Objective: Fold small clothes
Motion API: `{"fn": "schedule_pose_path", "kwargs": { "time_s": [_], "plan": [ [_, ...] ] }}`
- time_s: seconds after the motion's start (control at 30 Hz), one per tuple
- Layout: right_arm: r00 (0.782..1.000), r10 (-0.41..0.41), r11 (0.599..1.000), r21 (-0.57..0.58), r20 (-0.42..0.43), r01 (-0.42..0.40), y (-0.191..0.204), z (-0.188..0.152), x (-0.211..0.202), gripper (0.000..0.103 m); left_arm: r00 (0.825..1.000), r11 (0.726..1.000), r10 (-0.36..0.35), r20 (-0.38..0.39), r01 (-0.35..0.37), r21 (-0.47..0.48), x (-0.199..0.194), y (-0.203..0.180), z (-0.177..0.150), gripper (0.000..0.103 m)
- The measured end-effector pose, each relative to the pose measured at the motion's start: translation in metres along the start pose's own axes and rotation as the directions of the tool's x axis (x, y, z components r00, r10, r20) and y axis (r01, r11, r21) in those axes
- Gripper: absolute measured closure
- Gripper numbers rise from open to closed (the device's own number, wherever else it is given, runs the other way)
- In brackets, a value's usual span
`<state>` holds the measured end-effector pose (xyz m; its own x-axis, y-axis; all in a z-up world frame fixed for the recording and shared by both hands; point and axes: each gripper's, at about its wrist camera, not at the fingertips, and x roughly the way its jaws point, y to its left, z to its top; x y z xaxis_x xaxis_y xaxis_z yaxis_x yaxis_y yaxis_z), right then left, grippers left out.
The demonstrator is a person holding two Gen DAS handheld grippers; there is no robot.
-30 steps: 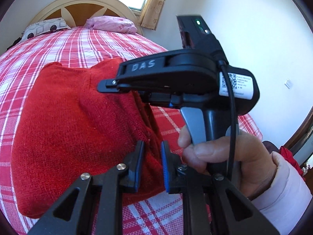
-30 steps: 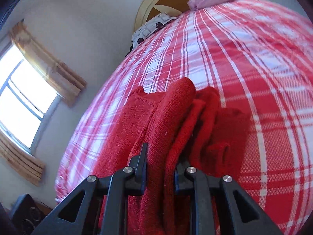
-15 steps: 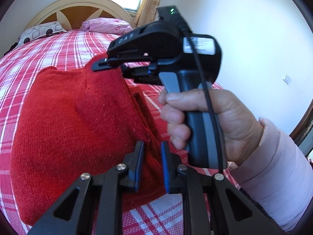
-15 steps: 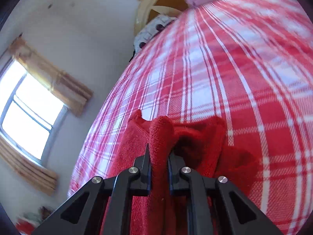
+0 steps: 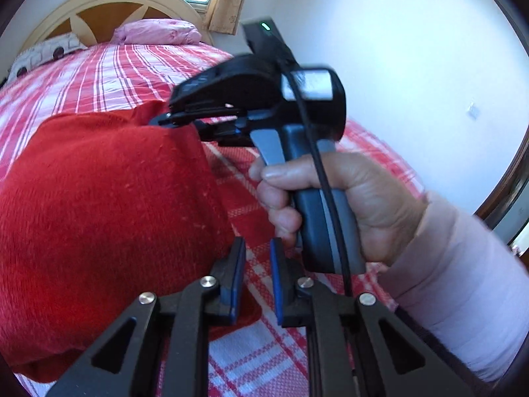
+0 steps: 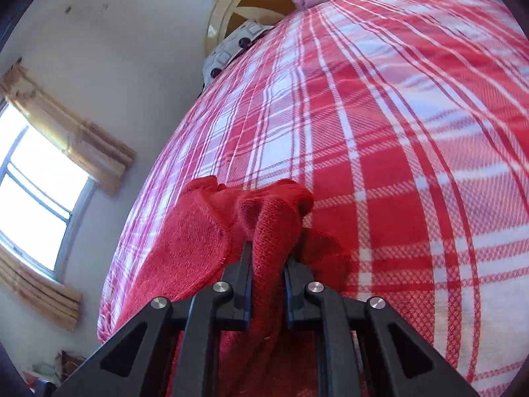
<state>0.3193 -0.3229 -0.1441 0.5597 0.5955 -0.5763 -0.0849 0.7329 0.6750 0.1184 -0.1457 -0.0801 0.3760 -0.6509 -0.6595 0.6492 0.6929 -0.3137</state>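
Note:
A red knitted garment [image 5: 109, 205] lies on a bed with a red and white plaid cover [image 5: 109, 72]. My left gripper [image 5: 257, 251] is open and empty, its jaws a little apart just off the garment's right edge. In the left wrist view the right gripper [image 5: 165, 119], held by a hand, pinches the garment's far edge. In the right wrist view my right gripper [image 6: 268, 258] is shut on a bunched fold of the red garment [image 6: 198, 244] and holds it above the bed cover [image 6: 380, 132].
A pink pillow [image 5: 155, 31] and a patterned pillow [image 5: 46, 51] lie by the wooden headboard [image 5: 109, 6]. A curtained window [image 6: 36, 178] is on the left wall in the right wrist view. A white wall [image 5: 413, 49] runs along the bed's right side.
My right gripper has closed on the garment's edge and carried it up and to the left over the rest of the garment. My left gripper has slid off the garment to its right edge.

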Motion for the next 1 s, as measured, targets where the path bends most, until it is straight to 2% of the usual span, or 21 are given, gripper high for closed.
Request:
{"fn": "schedule_pose_path", "kwargs": {
  "time_s": [0.07,0.1,0.13,0.2,0.23,0.27,0.33,0.4,0.47,0.53,0.63,0.7,0.77,0.87,1.0],
  "plan": [
    [1.000,0.019,0.999,0.046,0.014,-0.019,-0.007,0.000,-0.010,0.081,1.000,1.000,-0.005,0.003,0.005,-0.003,-0.013,0.003,0.001,0.088],
    [1.000,0.007,0.998,0.056,0.028,-0.008,-0.008,-0.001,-0.019,0.079,1.000,1.000,-0.011,-0.001,0.011,-0.003,-0.016,0.005,0.003,0.088],
    [0.999,-0.022,0.998,0.052,0.044,0.019,-0.007,-0.003,-0.028,0.079,1.000,1.000,-0.026,-0.007,0.026,-0.007,-0.025,0.008,0.003,0.083],
    [0.988,-0.113,0.993,-0.008,0.106,0.115,0.006,-0.011,-0.056,0.079,0.999,0.999,-0.046,0.000,0.046,-0.014,-0.045,0.015,0.001,0.065],
    [0.980,-0.140,0.988,-0.052,0.140,0.148,0.018,-0.018,-0.070,0.079,0.999,0.999,-0.043,0.007,0.043,-0.017,-0.051,0.018,0.000,0.048],
    [0.980,-0.127,0.985,-0.100,0.155,0.143,0.031,-0.027,-0.083,0.079,0.999,0.999,-0.038,0.025,0.039,-0.021,-0.062,0.021,-0.002,0.037],
    [0.989,-0.066,0.982,-0.168,0.132,0.088,0.053,-0.044,-0.093,0.079,0.997,0.998,-0.036,0.072,0.039,-0.040,-0.083,0.030,-0.002,0.033],
    [0.993,-0.052,0.973,-0.220,0.105,0.074,0.072,-0.069,-0.101,0.079,0.992,0.997,-0.044,0.114,0.052,-0.065,-0.103,0.040,0.001,0.029],
    [0.994,-0.043,0.975,-0.214,0.095,0.063,0.075,-0.090,-0.104,0.077,0.987,0.996,0.017,0.159,-0.003,-0.086,-0.114,0.049,0.005,0.021],
    [0.994,-0.044,0.982,-0.181,0.103,0.062,0.074,-0.104,-0.105,0.073,0.978,0.985,0.129,0.165,-0.108,-0.131,-0.114,0.066,0.014,0.020],
    [0.993,0.000,0.981,-0.195,0.114,0.022,0.085,-0.117,-0.101,0.073,0.972,0.968,0.203,0.119,-0.181,-0.175,-0.095,0.085,0.026,0.020],
    [0.995,0.007,0.974,-0.227,0.096,0.015,0.096,-0.124,-0.091,0.073,0.960,0.952,0.267,0.083,-0.250,-0.176,-0.077,0.090,0.028,0.020],
    [0.997,-0.030,0.955,-0.293,0.078,0.052,0.108,-0.129,-0.076,0.073,0.940,0.928,0.340,0.035,-0.329,-0.173,-0.057,0.095,0.024,0.020],
    [0.993,-0.113,0.918,-0.379,0.034,0.117,0.114,-0.143,-0.056,0.073,0.934,0.919,0.357,-0.016,-0.355,-0.174,-0.042,0.103,0.008,0.020],
    [0.986,-0.165,0.900,-0.412,-0.028,0.139,0.100,-0.157,-0.048,0.074,0.923,0.912,0.385,-0.004,-0.381,-0.154,-0.047,0.097,-0.006,0.015]
  ]
}}
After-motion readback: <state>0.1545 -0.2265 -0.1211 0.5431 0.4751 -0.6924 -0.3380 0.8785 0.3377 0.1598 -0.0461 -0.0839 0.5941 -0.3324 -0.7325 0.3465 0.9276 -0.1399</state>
